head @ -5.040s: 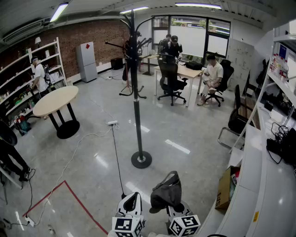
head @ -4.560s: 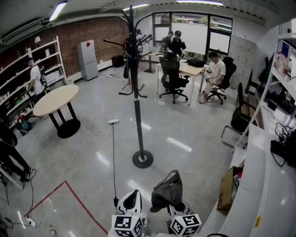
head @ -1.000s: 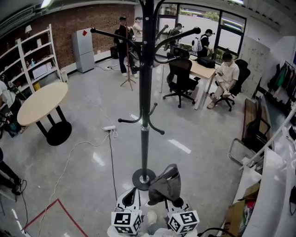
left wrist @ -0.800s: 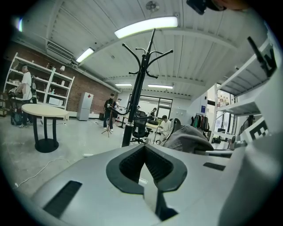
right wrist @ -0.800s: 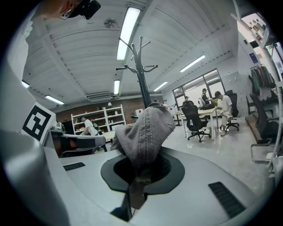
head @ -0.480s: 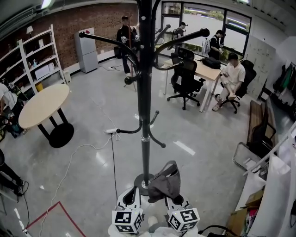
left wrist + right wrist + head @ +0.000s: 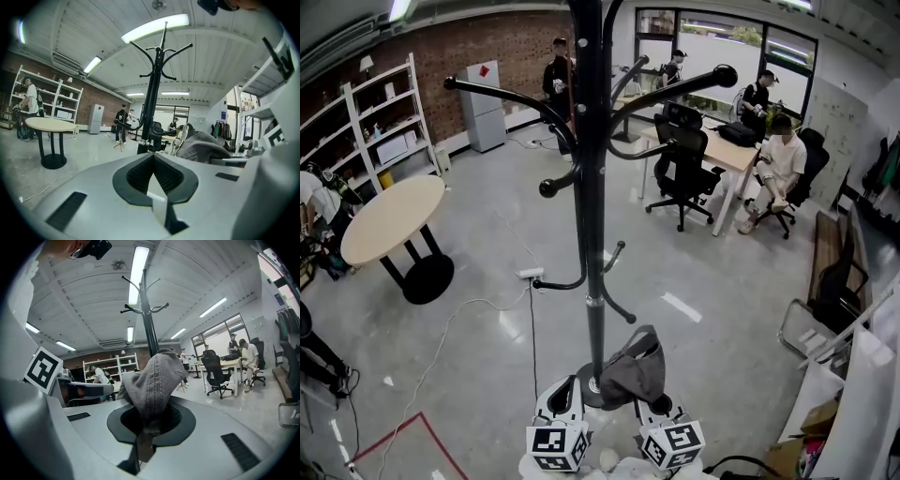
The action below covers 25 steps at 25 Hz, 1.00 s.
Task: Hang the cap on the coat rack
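Before the coat rack (image 7: pixel 586 187), right claw (image 7: pixel 146 423) pinches grey cap (image 7: pixel 157 376) by its edge, crown free for hooking. Left claw (image 7: pixel 153 157): closed, empty, spare.

In the head view, the top of the rack (image 7: pixel 587 187) is cut off by the upper edge. Its base, just ahead of the right claw (image 7: pixel 650 405), is partly covered by the cap (image 7: pixel 630 367). The tips of this claw are hidden under the cap as well. In the right gripper view, the lower pole beyond the claw is hidden behind the cap. In the left gripper view, the rack's base is covered by the body of the left claw (image 7: pixel 152 157).
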Tool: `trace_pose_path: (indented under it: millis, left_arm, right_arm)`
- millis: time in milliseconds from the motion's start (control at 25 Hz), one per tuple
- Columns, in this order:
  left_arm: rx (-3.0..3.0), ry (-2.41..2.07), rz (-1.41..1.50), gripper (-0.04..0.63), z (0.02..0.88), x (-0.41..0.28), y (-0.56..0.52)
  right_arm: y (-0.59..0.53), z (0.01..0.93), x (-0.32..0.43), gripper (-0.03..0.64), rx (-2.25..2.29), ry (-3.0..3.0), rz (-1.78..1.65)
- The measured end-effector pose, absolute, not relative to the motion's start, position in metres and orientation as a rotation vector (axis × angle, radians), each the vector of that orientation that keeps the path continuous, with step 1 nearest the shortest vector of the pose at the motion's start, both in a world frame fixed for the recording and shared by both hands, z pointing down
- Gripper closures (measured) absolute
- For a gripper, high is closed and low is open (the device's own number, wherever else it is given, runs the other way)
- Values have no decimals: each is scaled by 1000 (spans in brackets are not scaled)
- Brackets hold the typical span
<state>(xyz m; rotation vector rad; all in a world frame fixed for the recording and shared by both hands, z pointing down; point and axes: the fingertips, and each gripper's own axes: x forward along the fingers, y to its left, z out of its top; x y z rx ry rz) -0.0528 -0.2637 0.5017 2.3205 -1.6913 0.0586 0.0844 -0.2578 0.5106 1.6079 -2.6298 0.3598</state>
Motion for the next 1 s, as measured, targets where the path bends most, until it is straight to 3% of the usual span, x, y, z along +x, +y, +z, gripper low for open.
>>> trace_pose_path:
  millis: [1000]
  left_arm:
    - [2341, -1699, 74, 594, 495, -67, -292]
  right_arm:
    - [-302, 506, 77, 589, 1616, -2602, 367]
